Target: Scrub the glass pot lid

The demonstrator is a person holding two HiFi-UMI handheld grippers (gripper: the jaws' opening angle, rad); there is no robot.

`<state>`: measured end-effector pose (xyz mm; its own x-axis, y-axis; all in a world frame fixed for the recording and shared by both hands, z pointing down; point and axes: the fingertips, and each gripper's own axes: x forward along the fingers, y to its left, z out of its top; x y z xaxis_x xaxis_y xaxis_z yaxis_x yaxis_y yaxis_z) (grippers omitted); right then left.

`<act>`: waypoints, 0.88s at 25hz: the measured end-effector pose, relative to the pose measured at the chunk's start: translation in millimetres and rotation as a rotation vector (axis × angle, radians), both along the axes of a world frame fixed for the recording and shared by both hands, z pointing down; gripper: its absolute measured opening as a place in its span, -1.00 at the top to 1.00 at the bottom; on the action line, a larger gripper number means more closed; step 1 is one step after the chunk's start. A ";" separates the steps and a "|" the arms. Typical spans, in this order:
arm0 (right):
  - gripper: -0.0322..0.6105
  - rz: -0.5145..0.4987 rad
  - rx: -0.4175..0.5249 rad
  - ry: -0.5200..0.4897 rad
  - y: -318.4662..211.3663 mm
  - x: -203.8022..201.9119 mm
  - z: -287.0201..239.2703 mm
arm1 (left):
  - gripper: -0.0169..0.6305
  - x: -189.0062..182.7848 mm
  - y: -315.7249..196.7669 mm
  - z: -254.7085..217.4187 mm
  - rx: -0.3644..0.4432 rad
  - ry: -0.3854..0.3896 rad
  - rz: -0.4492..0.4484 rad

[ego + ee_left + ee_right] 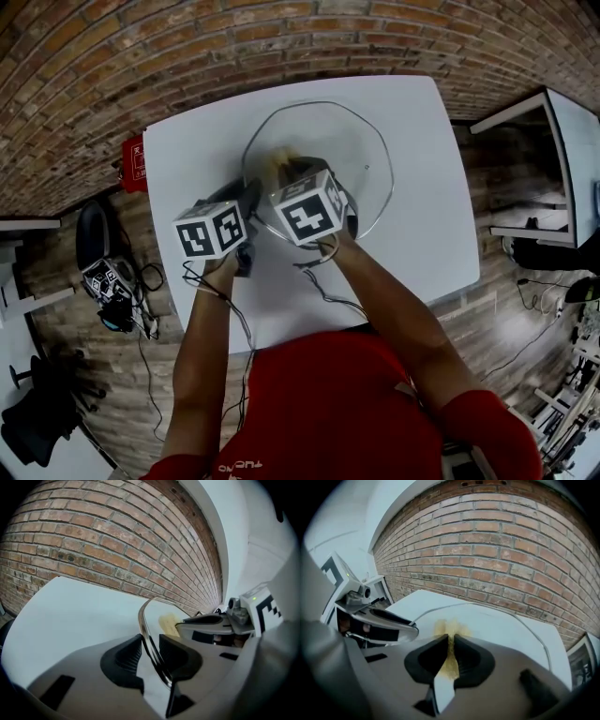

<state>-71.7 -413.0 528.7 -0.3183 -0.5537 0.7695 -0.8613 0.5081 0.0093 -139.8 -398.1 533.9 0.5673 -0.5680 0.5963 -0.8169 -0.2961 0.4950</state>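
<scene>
On the white bench [412, 216] the glass pot lid [323, 150] lies broad face up toward the head view. It is round, so no long axis shows, and a thin metal rim circles it. At the lid's near-left edge the left hand-held gripper [251, 202] is clamped on that rim, which runs edge-on between its jaws [151, 653]. Just right of it, over the lid's near part, the right hand-held gripper [451, 656] pinches a yellow sponge [450, 630] against the glass. Left of the lid, at the bench's edge, a red tag [134, 161] carries white characters too small to read.
</scene>
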 end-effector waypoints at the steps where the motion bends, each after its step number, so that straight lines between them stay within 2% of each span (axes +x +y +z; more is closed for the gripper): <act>1: 0.74 0.012 0.002 0.018 -1.7 10.6 0.8 | 0.56 0.0 -0.1 -0.1 0.000 0.000 -0.001; 6: 0.74 0.124 -0.012 0.075 -1.4 84.0 7.9 | 0.56 2.0 1.7 0.5 0.000 0.002 0.002; 10: 0.74 0.203 0.022 0.154 -3.3 142.9 -3.1 | 0.56 1.6 3.2 0.8 -0.003 0.003 0.007; 13: 0.74 0.252 0.025 0.175 -0.2 168.1 -9.9 | 0.56 1.7 2.7 0.1 -0.003 0.002 0.007; 15: 0.74 0.257 0.018 0.164 5.7 165.0 -13.7 | 0.56 1.4 2.7 0.1 -0.004 -0.001 0.006; 17: 0.74 0.221 0.017 0.124 16.9 144.6 -19.9 | 0.56 1.9 2.7 0.1 -0.005 -0.002 0.004; 22: 0.74 0.060 -0.017 -0.025 70.0 53.5 -28.2 | 0.56 1.1 2.6 -0.1 -0.004 0.002 -0.005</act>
<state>-18.2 -343.0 500.5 -0.3040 -0.5596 0.7710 -0.8902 0.4551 -0.0207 -138.7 -395.5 533.7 0.5661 -0.5685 0.5970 -0.8170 -0.2905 0.4981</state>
